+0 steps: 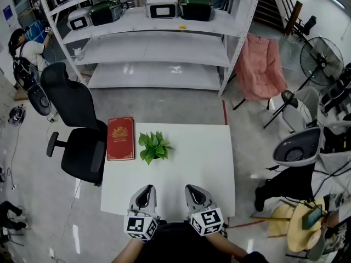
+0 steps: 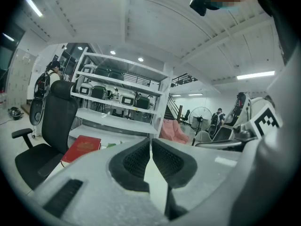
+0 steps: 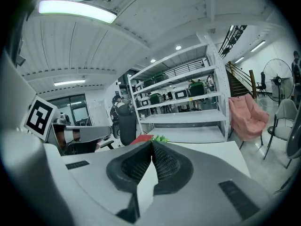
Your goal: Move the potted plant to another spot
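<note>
A small green potted plant [image 1: 154, 146] stands on the white table [image 1: 203, 158], left of its middle, beside a red book [image 1: 120, 138]. Both grippers rest at the table's near edge, well short of the plant. My left gripper [image 1: 145, 191] is shut with nothing between its jaws. My right gripper [image 1: 194, 191] is shut and empty too. In the right gripper view the plant's leaves [image 3: 160, 138] peek just over the closed tips, with the red book [image 3: 142, 139] beside them. The left gripper view shows the book [image 2: 83, 147] at left and a sliver of green leaf [image 2: 109, 145].
A black office chair [image 1: 74, 130] stands against the table's left side. A white shelving unit [image 1: 159, 34] with appliances stands behind the table. A pink folding chair [image 1: 260, 67], a fan [image 1: 321, 59] and a white chair [image 1: 296, 147] are at the right. A person [image 1: 24, 51] stands far left.
</note>
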Available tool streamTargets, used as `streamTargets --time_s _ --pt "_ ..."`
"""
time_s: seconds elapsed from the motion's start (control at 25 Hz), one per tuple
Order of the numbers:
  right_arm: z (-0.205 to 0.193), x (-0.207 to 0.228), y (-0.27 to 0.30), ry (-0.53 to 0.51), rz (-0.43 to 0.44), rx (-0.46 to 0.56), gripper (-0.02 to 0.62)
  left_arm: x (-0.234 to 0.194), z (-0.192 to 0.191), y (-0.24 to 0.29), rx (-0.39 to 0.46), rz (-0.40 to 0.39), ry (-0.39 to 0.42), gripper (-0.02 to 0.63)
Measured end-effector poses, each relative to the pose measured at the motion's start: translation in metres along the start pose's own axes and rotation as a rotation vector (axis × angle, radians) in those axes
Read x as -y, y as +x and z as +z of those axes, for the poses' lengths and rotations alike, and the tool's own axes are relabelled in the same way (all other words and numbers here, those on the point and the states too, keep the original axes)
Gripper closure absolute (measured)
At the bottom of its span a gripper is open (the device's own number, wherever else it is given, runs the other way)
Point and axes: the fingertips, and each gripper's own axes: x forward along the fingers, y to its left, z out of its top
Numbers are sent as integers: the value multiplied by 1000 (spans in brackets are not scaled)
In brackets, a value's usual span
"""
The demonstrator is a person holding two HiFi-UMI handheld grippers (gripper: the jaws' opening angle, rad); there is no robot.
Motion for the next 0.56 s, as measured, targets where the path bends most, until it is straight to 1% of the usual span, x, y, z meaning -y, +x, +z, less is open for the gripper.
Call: streamTargets --time_s 0.32,0.56 --pt "1 1 1 -5 -12 0 583 0 0 3 2 -13 -1 575" --pt "-2 -1 4 -14 -15 -1 583 -4 -5 3 -5 -4 -17 575"
